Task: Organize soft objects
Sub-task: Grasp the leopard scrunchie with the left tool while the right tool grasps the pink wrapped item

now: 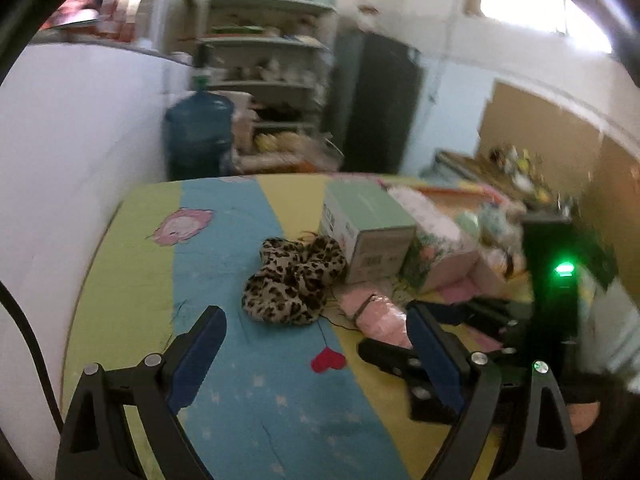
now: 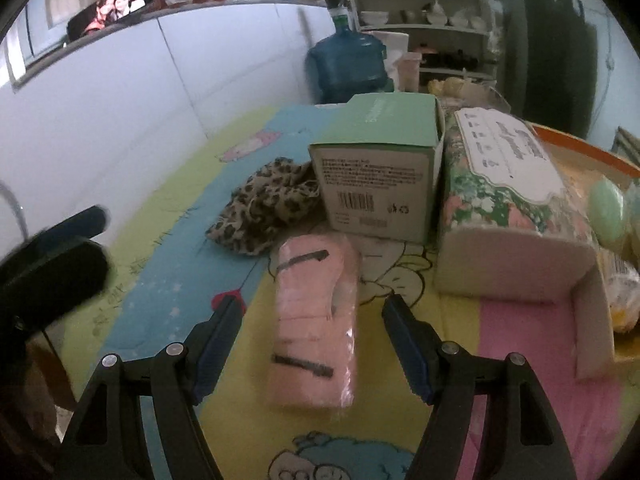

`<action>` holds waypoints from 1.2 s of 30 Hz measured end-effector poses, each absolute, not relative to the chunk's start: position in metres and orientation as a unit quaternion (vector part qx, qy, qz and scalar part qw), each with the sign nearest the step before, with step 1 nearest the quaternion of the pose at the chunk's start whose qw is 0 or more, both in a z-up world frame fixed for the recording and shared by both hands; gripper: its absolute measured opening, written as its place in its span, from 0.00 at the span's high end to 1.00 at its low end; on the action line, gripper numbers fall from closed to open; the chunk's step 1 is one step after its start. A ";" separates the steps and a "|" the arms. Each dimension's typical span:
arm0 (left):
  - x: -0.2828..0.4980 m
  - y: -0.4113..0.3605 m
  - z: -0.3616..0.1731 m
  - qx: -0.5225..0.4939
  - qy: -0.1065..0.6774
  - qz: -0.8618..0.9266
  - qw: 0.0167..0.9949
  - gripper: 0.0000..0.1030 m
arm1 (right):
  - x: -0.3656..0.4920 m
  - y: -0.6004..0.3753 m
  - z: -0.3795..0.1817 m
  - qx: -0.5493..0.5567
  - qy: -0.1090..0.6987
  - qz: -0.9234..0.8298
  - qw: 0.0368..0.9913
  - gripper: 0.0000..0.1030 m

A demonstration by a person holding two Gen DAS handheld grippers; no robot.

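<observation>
A leopard-print soft cloth (image 1: 294, 282) lies crumpled on the colourful mat, ahead of my open, empty left gripper (image 1: 316, 318). It also shows in the right wrist view (image 2: 266, 204). A pink wrapped soft pack (image 2: 316, 326) lies between the fingers of my open right gripper (image 2: 314, 308), which does not grip it. The pack also shows in the left wrist view (image 1: 380, 314). The right gripper (image 1: 404, 356) shows in the left wrist view, low beside the pack.
A green box (image 2: 380, 168) stands behind the pack, next to a floral tissue pack (image 2: 508, 184) and a white open carton (image 2: 560, 272). The colourful mat (image 1: 260, 400) ends at a white wall on the left. A water jug (image 2: 348, 64) and shelves stand beyond.
</observation>
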State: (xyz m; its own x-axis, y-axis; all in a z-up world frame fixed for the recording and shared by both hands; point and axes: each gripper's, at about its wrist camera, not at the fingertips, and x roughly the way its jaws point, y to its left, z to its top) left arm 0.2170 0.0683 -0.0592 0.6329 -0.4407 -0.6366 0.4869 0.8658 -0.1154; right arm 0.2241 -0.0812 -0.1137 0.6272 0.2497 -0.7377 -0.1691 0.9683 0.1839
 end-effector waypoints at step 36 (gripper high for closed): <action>0.244 0.053 -0.080 0.030 0.347 -0.225 0.910 0.78 | 0.161 -0.133 -0.116 0.127 0.382 0.163 0.901 0.59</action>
State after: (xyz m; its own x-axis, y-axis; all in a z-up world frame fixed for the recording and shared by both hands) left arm 0.2437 0.0533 -0.0804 0.6576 -0.3888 -0.6453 0.4308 0.8967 -0.1012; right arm 0.1608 -0.1331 -0.1165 0.6555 0.3903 -0.6465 -0.1966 0.9148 0.3529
